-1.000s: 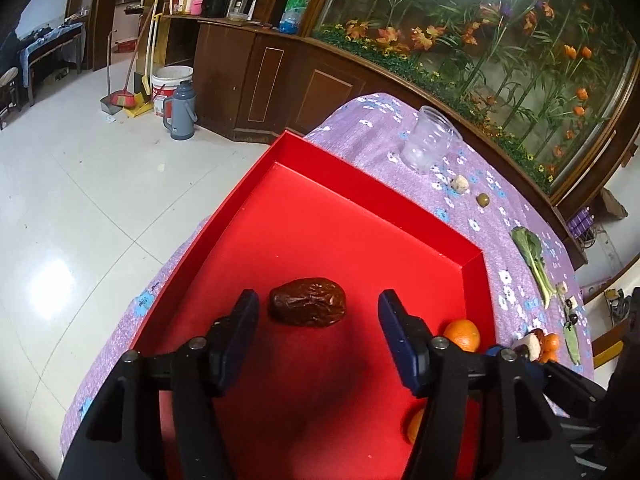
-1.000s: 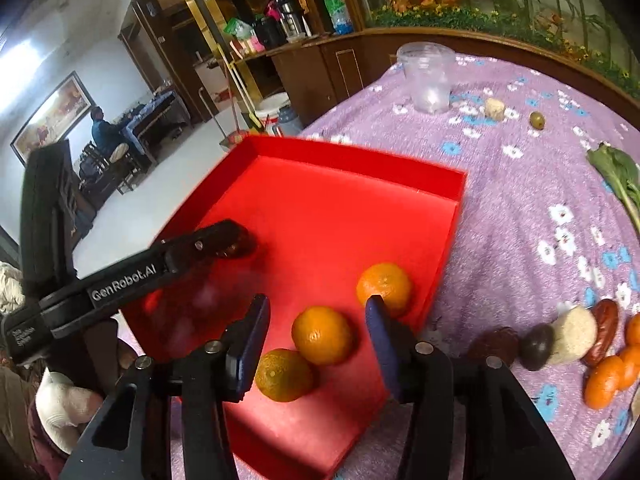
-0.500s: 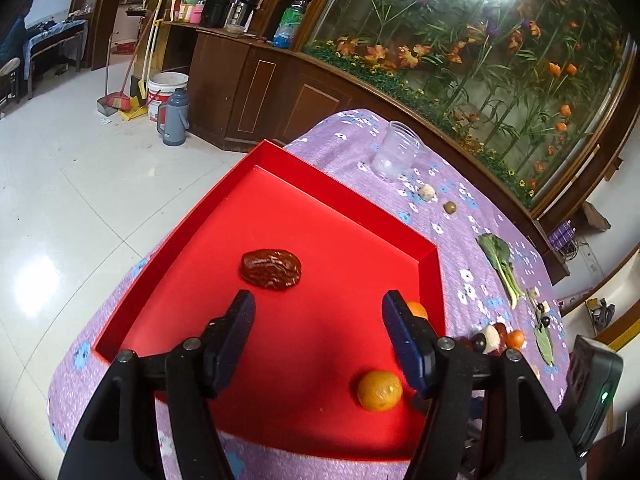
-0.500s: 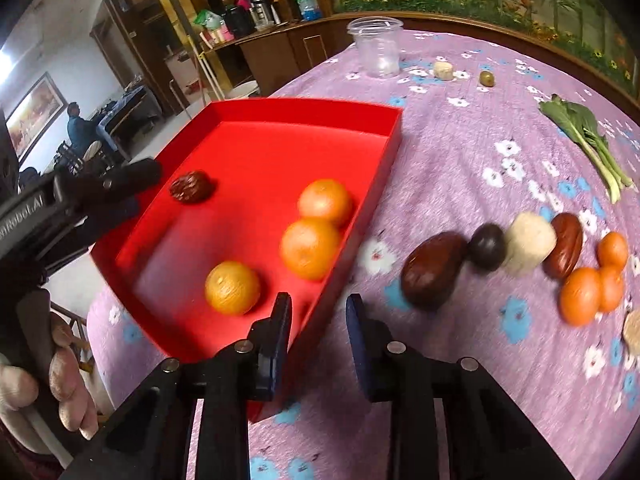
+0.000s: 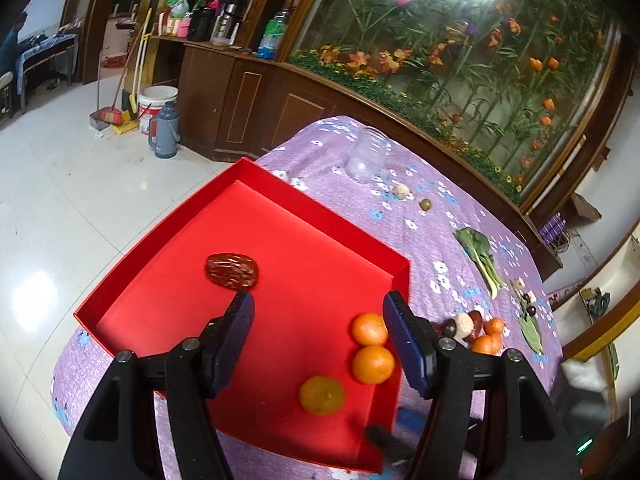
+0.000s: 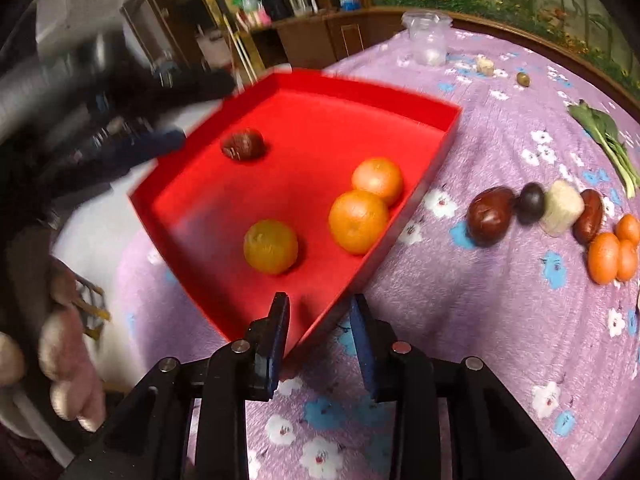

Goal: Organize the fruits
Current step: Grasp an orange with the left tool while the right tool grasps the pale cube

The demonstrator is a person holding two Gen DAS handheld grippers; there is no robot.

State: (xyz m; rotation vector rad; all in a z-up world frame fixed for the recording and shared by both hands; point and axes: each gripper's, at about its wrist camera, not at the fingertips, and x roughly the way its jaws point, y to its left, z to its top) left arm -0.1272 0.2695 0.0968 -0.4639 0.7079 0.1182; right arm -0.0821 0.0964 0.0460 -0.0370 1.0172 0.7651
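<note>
A red tray (image 5: pixel 316 208) (image 6: pixel 444 144) sits on the purple flowered tablecloth. It holds a brown date (image 5: pixel 232 271) (image 6: pixel 243 144) and three oranges (image 5: pixel 372 364) (image 6: pixel 358 221). My left gripper (image 5: pixel 318 320) is open and empty, raised above the tray. My right gripper (image 6: pixel 320 320) is open and empty, its jaws either side of the tray's near corner. A cluster of dates, small oranges and a pale chunk (image 6: pixel 564 208) lies on the cloth right of the tray (image 5: pixel 472 328).
A clear jar (image 5: pixel 366 156) (image 6: pixel 428 38) stands at the table's far side, with a pale piece and an olive (image 6: pixel 523 79) near it. A leafy green (image 5: pixel 480 258) (image 6: pixel 604 132) lies to the right. The floor drops off left of the tray.
My left gripper has risen and drawn back from the date, which stays in the tray. My right gripper has pulled back from the oranges to the tray's near corner and narrowed.
</note>
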